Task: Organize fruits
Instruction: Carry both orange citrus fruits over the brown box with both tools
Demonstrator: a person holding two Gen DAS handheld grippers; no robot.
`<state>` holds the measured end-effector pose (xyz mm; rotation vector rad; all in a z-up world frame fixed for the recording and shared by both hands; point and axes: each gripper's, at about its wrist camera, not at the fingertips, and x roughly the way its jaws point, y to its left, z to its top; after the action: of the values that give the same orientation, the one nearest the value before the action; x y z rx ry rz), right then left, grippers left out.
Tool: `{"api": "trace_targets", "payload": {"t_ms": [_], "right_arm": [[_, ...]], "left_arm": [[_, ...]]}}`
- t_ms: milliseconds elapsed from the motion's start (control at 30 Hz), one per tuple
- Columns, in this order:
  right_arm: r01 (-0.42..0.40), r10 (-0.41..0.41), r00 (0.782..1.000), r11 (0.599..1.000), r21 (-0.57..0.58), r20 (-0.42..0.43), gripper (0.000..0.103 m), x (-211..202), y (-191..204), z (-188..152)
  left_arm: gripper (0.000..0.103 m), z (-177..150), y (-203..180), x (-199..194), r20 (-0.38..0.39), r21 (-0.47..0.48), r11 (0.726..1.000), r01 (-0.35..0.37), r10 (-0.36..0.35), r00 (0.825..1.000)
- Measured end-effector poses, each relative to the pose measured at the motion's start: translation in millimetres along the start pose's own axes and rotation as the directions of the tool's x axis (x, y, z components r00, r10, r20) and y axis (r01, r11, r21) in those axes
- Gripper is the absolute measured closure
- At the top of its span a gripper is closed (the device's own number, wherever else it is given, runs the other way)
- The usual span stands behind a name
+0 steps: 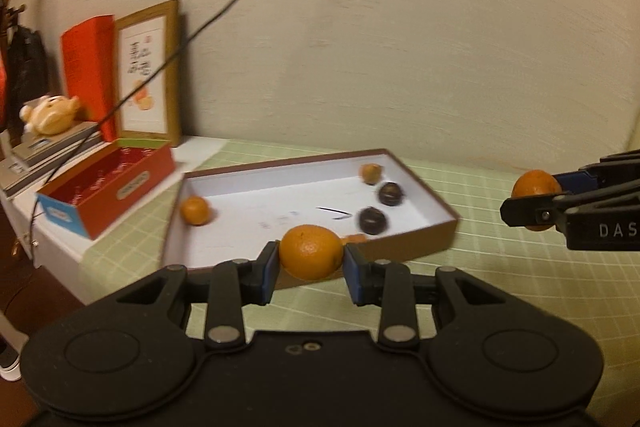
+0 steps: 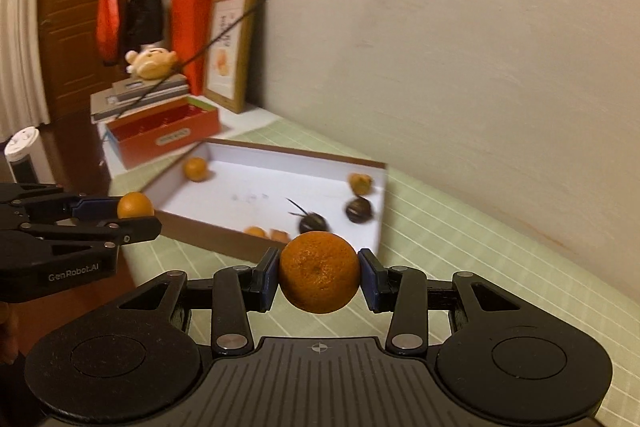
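The left gripper (image 1: 311, 259) clamps an orange (image 1: 311, 251) just short of the near wall of the shallow white-lined box (image 1: 240, 189), which lies on the green surface (image 1: 500, 267). Inside sit more small oranges, one in the far left corner (image 1: 195, 210), and two dark fruits (image 1: 373, 220). To the right, the right gripper (image 2: 318, 277) pinches a second orange (image 2: 319, 271), also held near the box. Best to carry each over the rim, lower it close to the floor beside its own kind, then release gently so it does not roll.
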<state>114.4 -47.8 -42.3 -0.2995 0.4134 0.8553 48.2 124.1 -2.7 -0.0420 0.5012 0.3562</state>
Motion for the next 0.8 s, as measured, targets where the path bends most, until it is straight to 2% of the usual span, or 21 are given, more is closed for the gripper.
{"api": "trace_targets", "payload": {"t_ms": [167, 367, 467, 800], "right_arm": [[-0.017, 0.016, 0.999, 1.000, 0.011, 0.028, 0.061, 20, 14, 16], [-0.005, 0.002, 0.997, 0.999, 0.046, 0.071, 0.061, 50, 18, 42], [0.011, -0.016, 0.997, 0.998, 0.062, 0.078, 0.061, 63, 15, 51], [0.047, -0.052, 0.998, 0.993, 0.109, 0.047, 0.061, 105, -14, 56]], "left_arm": [[0.078, 6, 27, 9, 0.012, -0.025, 0.998, -0.059, 0.060, 0.998], [0.078, 18, 50, 25, 0.029, -0.059, 0.993, -0.098, 0.100, 0.995], [0.078, 25, 57, 35, 0.046, -0.058, 0.991, -0.123, 0.126, 0.991], [0.078, 33, 78, 74, 0.016, -0.115, 0.982, -0.152, 0.154, 0.988]]}}
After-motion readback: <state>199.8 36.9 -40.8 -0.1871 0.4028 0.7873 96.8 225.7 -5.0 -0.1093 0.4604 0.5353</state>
